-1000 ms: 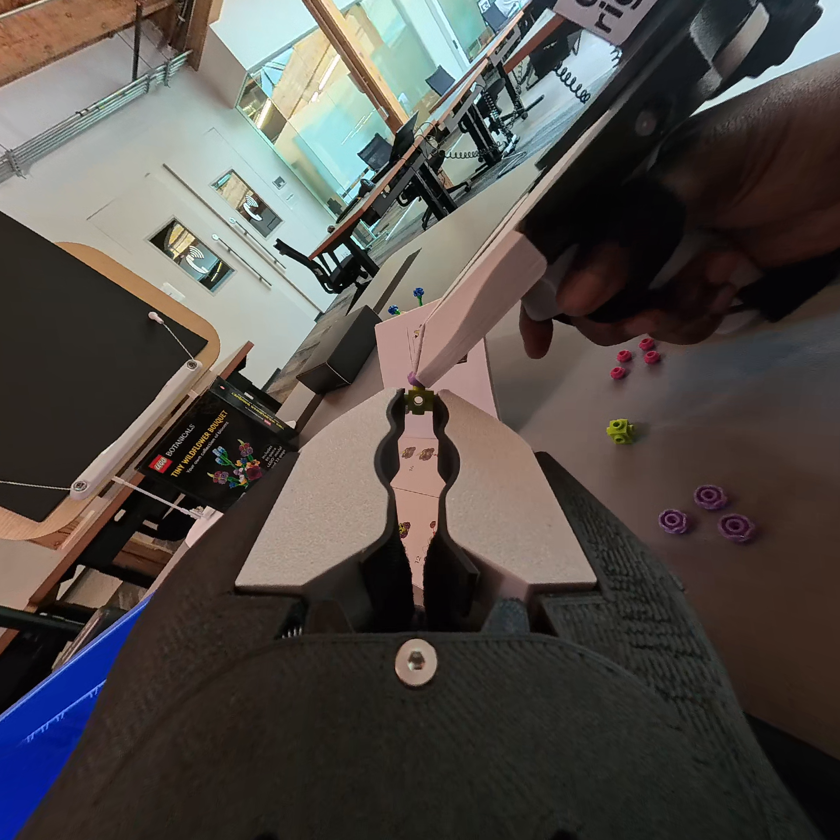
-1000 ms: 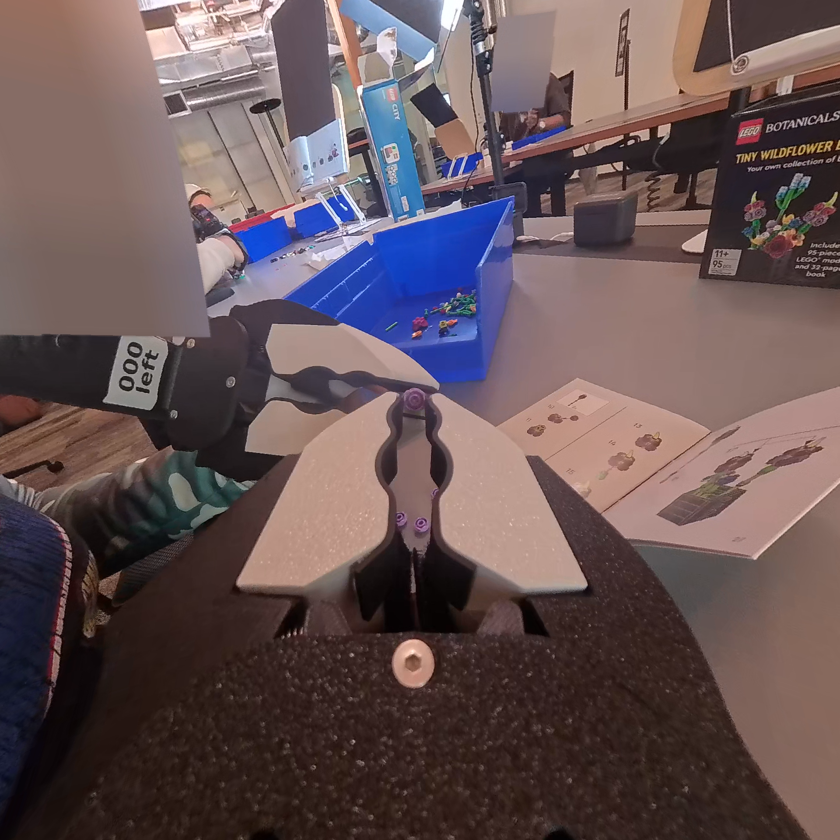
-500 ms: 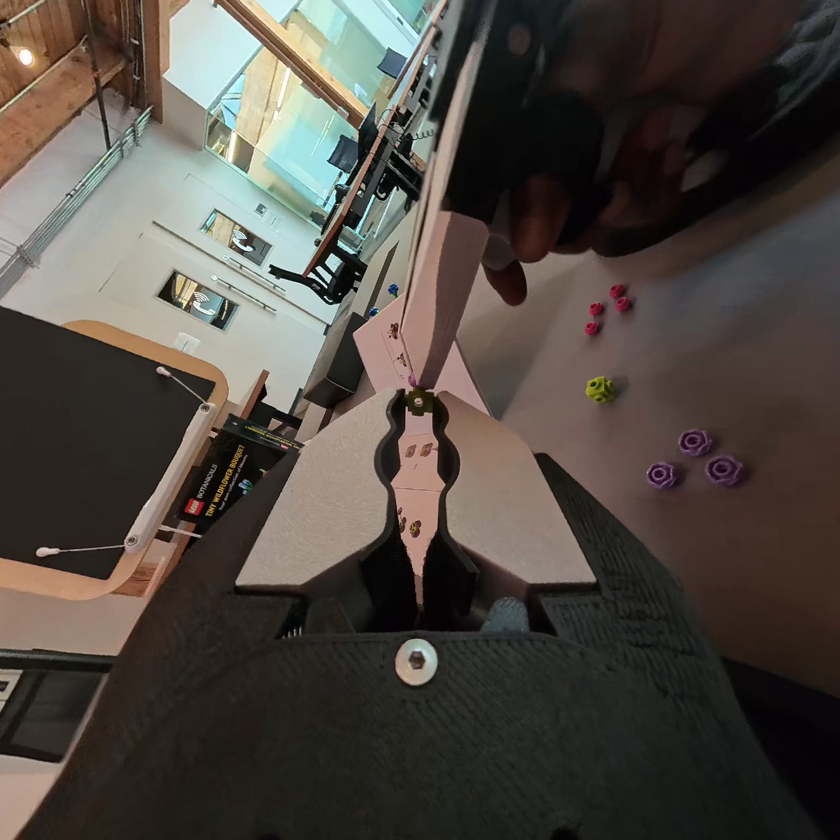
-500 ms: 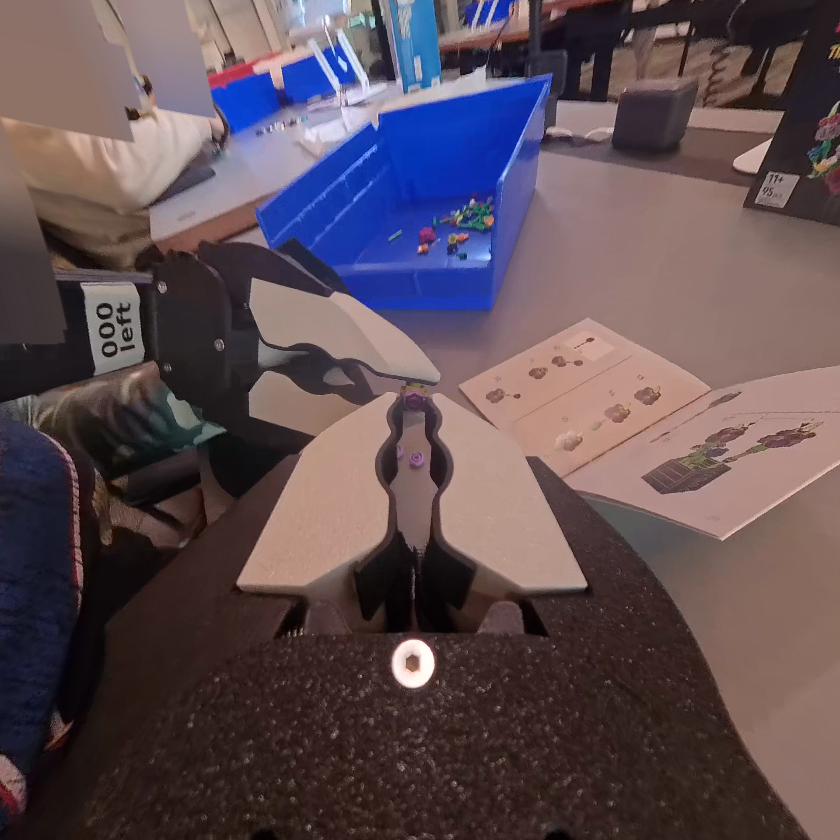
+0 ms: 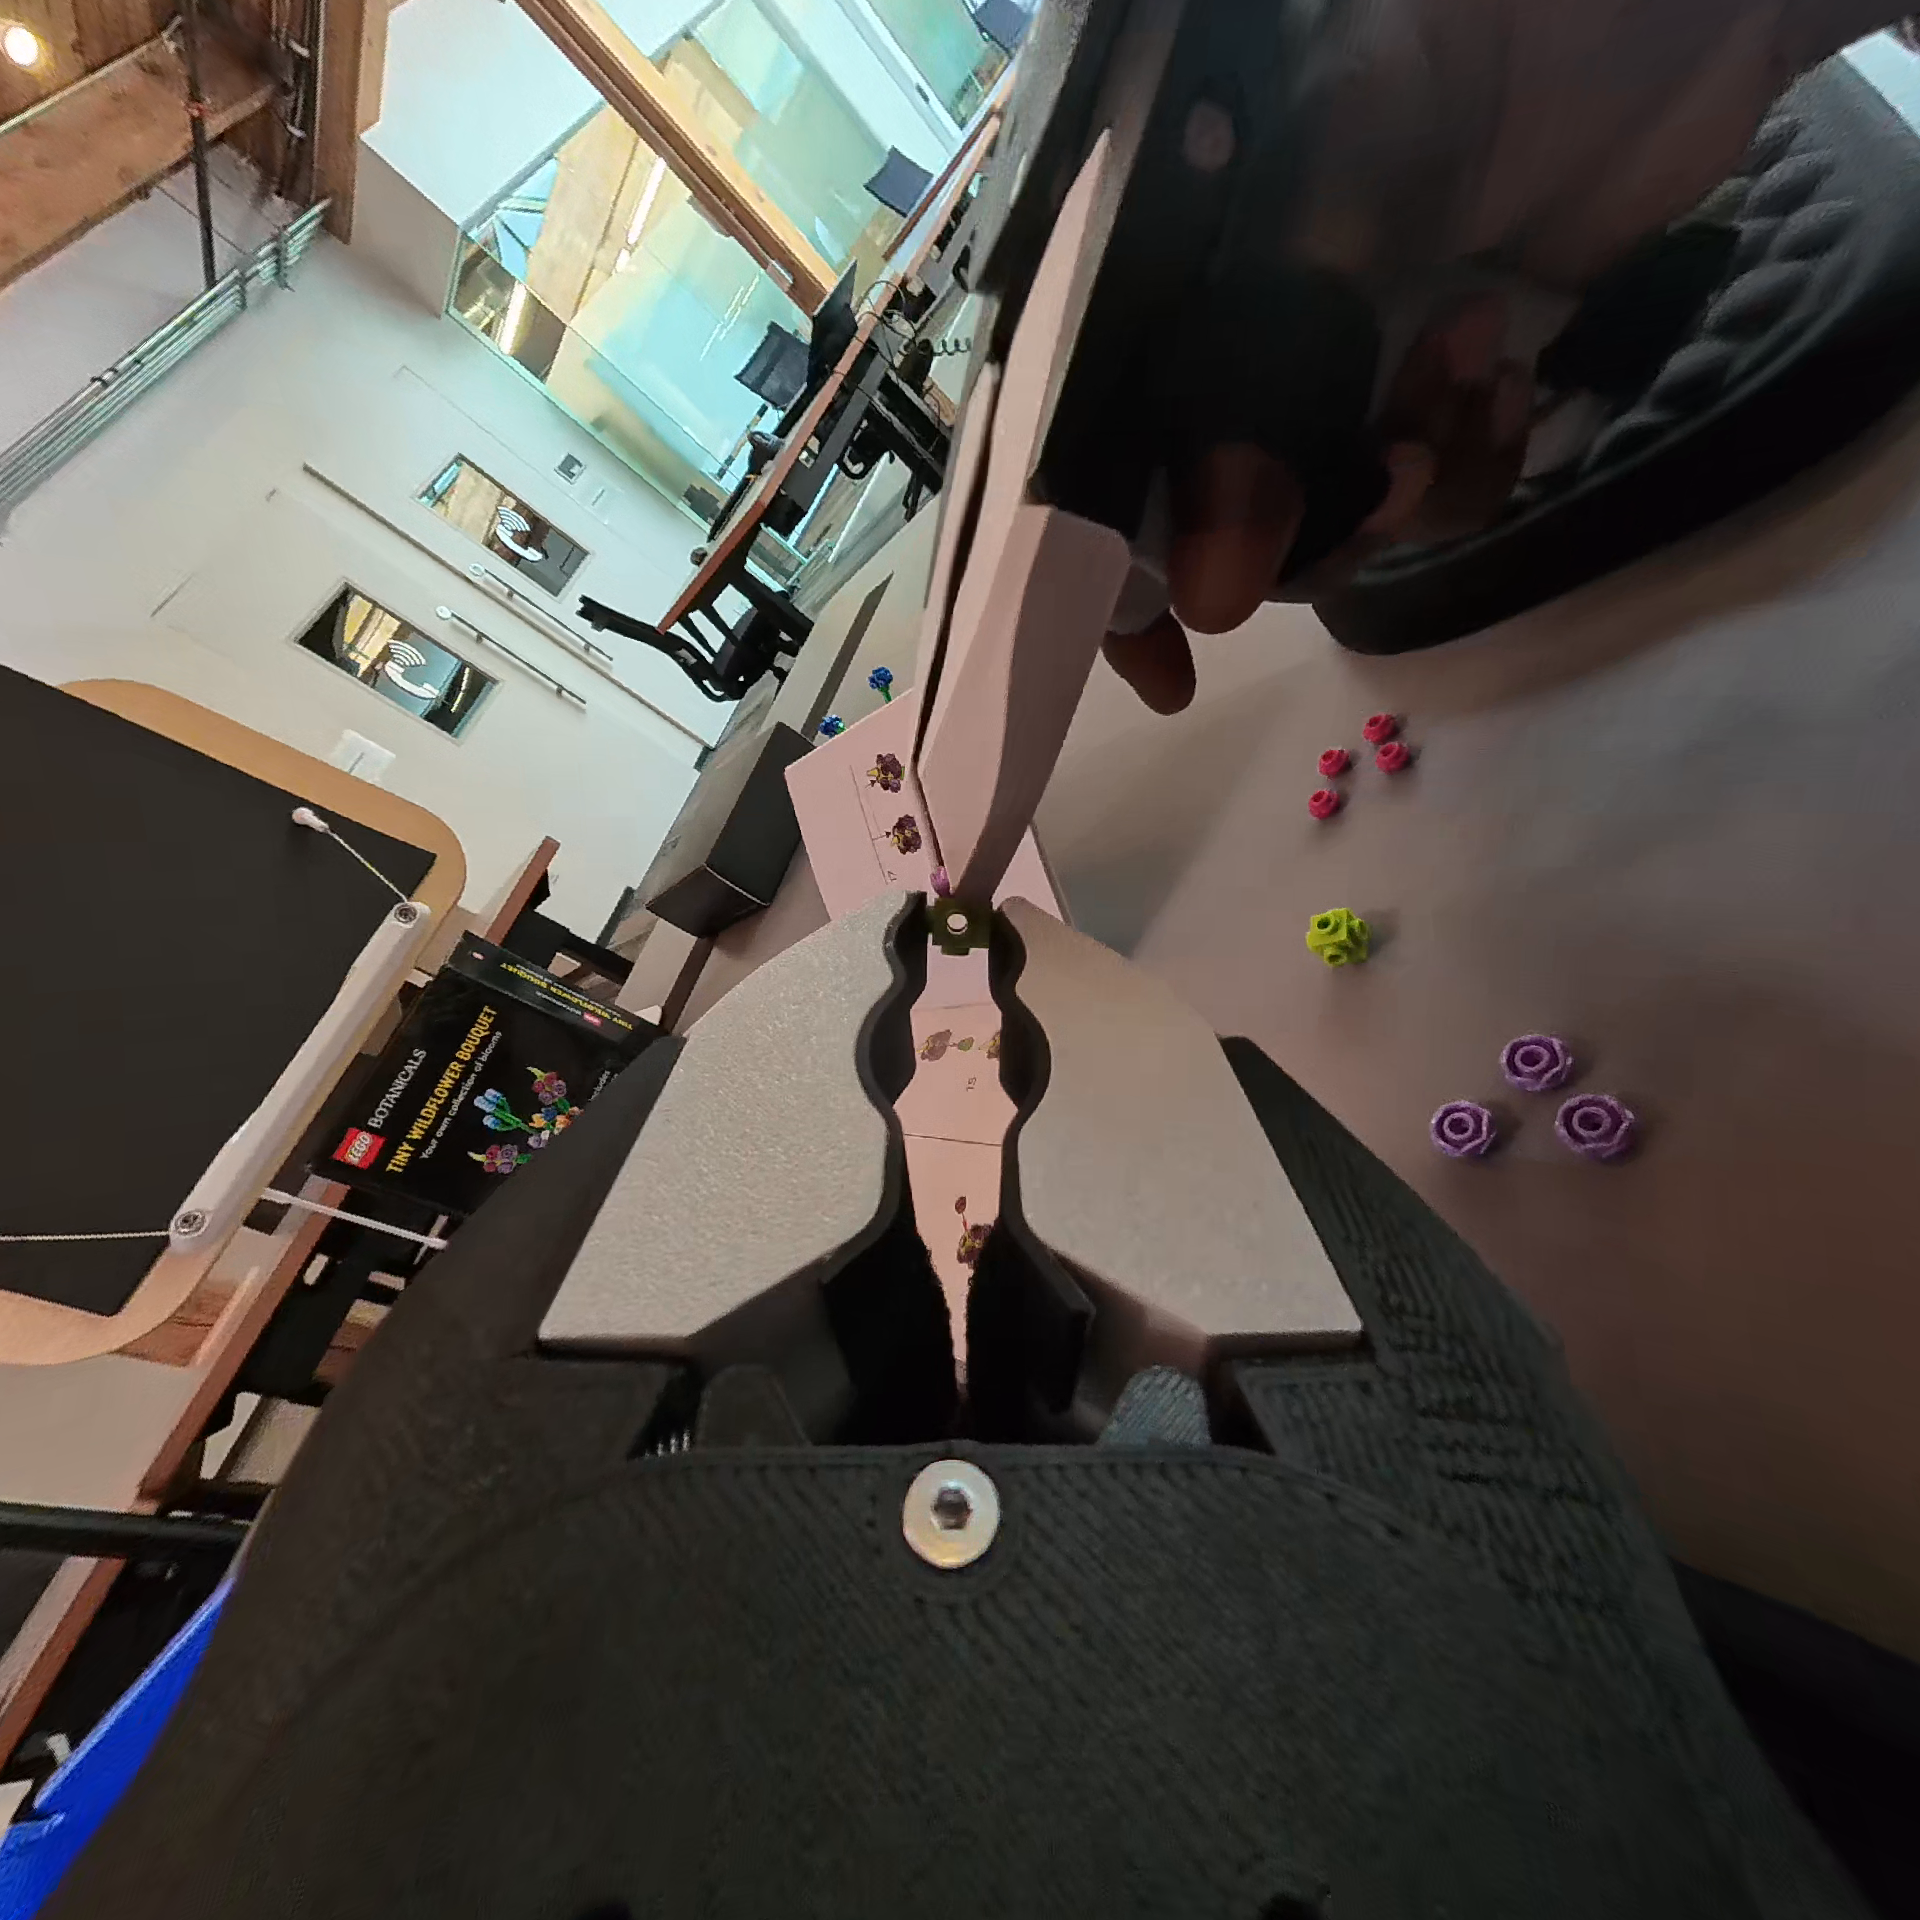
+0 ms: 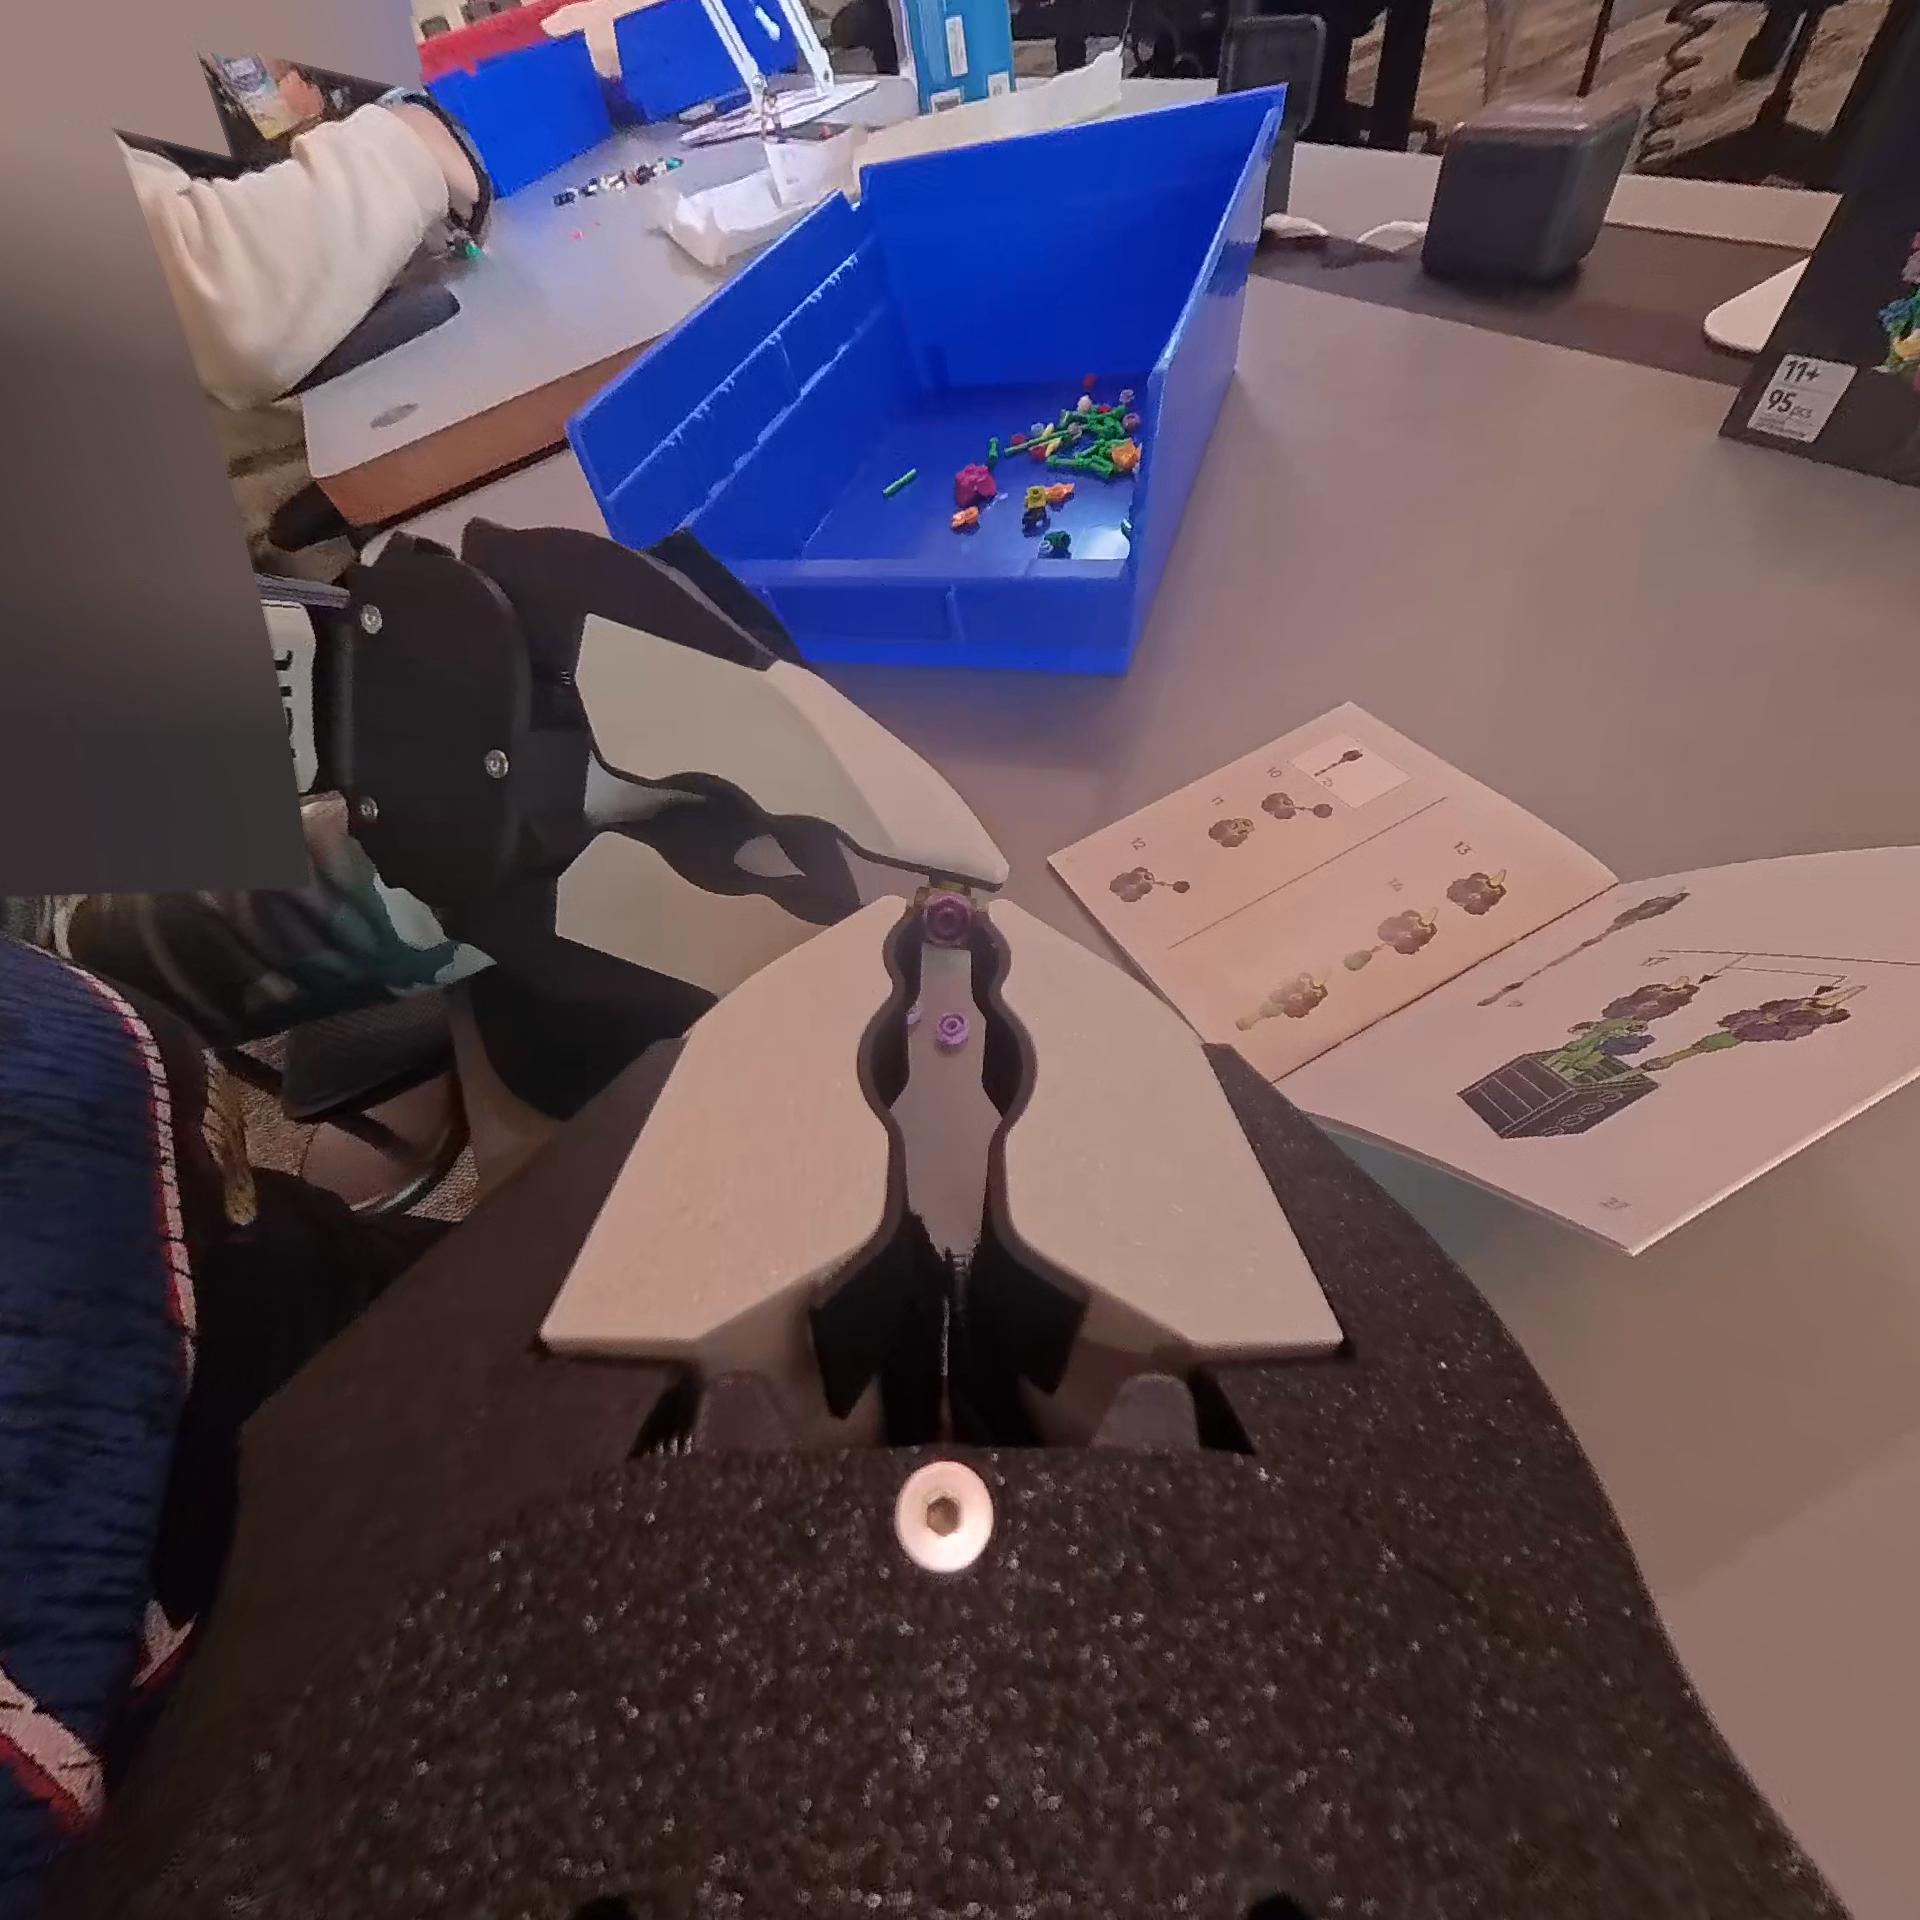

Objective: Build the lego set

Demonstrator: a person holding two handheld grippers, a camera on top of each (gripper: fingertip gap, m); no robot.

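- Left gripper clenched on an olive stud brick, raised above the table.
- Right gripper clenched on a purple flower, touching that brick.
- Judged early: three purple flowers, lime brick, red studs loose; bin holds more.

Olive-green piece; purple flower piece; blue bin; lime piece; magenta studs.

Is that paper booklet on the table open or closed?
Open. The booklet lies spread flat on the table, with two facing pages of flower drawings showing.
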